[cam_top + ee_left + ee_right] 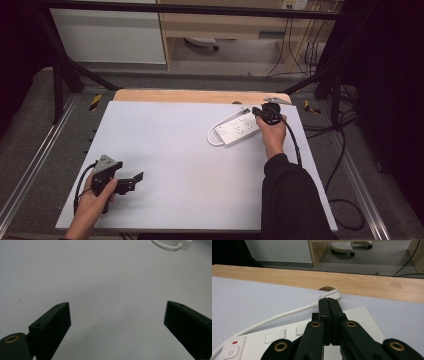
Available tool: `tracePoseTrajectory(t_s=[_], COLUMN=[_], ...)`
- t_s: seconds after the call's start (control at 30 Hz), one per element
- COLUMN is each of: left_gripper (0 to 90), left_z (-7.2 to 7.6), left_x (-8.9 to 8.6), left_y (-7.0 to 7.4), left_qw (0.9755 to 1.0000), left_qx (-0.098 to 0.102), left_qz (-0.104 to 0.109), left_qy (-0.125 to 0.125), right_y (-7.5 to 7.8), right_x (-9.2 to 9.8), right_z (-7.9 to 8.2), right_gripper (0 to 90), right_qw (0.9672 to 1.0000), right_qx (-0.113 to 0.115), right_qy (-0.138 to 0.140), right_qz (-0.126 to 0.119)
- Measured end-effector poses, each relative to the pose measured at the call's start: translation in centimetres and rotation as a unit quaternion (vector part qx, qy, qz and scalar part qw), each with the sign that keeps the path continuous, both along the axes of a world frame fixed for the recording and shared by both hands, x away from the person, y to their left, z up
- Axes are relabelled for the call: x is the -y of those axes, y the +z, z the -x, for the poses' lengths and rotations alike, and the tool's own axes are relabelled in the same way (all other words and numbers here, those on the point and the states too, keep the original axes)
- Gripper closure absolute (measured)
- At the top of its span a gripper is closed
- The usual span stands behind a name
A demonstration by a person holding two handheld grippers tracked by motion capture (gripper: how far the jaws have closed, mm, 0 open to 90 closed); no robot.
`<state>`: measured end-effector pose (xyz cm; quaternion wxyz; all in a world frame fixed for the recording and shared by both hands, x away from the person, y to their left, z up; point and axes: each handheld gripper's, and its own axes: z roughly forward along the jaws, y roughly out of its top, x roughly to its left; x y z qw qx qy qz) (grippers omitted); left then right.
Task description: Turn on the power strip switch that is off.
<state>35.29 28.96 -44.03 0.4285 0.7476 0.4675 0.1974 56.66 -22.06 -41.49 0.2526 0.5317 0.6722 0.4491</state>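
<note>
From above I see the bench (165, 150) covered by a pale grey sheet, with a strip of bare wood along its far edge and a metal frame around it. Most of the sheet is open: the whole middle, the far left corner and the near right area carry nothing, so there is wide room to move between my two hands. My left gripper (131, 181) sits near the near left corner, held low over the sheet, and in the left gripper view its jaws stand wide apart with only bare grey surface between them. The white power strip (239, 128) lies near the far right corner, set at an angle, with its white cord (215, 134) looping off its left end. My right gripper (329, 305) is over the strip's far end; in the right gripper view its jaws are pressed together, their tips at the white plug (332, 293) of the cord, though I cannot tell whether they pinch it. Beyond the bench are a carpeted floor, a wooden cabinet and a white panel, with dark cables (300, 40) trailing at the right.
</note>
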Motion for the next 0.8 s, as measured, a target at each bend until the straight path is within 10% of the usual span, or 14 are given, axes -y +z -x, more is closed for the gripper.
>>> tracePoseTrajectory(t_s=[0.8], left_gripper=[7.0], left_z=[0.0], left_x=[0.0], left_y=[0.0], left_qw=[1.0000], left_qx=[0.002], left_qz=[-0.001], left_qy=[-0.001], right_y=[-1.3], right_x=[-1.0], right_z=[-0.5], right_gripper=[90.0], right_qw=[1.0000], right_qx=[0.007], right_qy=[-0.003], right_qz=[0.004])
